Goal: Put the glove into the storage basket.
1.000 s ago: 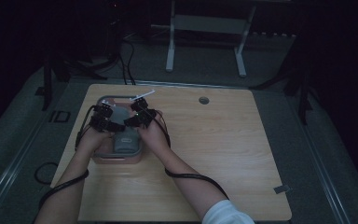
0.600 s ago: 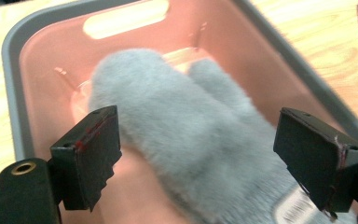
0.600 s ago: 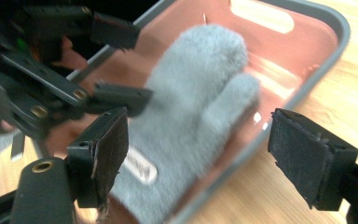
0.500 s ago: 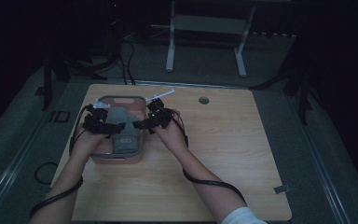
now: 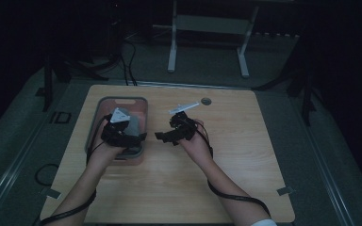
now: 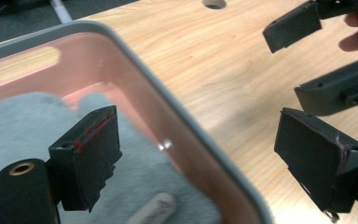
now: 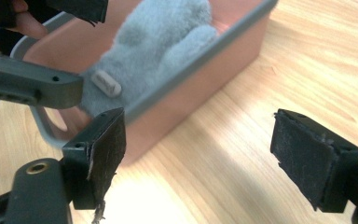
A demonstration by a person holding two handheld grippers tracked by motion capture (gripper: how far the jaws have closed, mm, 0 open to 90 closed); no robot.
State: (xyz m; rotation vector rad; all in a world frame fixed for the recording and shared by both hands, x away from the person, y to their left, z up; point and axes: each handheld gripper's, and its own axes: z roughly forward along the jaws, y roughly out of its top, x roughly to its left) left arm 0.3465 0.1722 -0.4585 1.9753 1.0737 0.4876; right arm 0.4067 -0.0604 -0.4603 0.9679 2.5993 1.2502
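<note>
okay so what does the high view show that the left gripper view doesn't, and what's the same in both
High view alone: both forearms, the whole table, and a white frame stand on the floor behind it.

Left gripper view alone: close up, the left tool stands open, one jaw over the grey plush and one over bare wood, and a small pale tag lies on the plush.

Both: the pink bin, the grey plush inside it, and the right tool.
</note>
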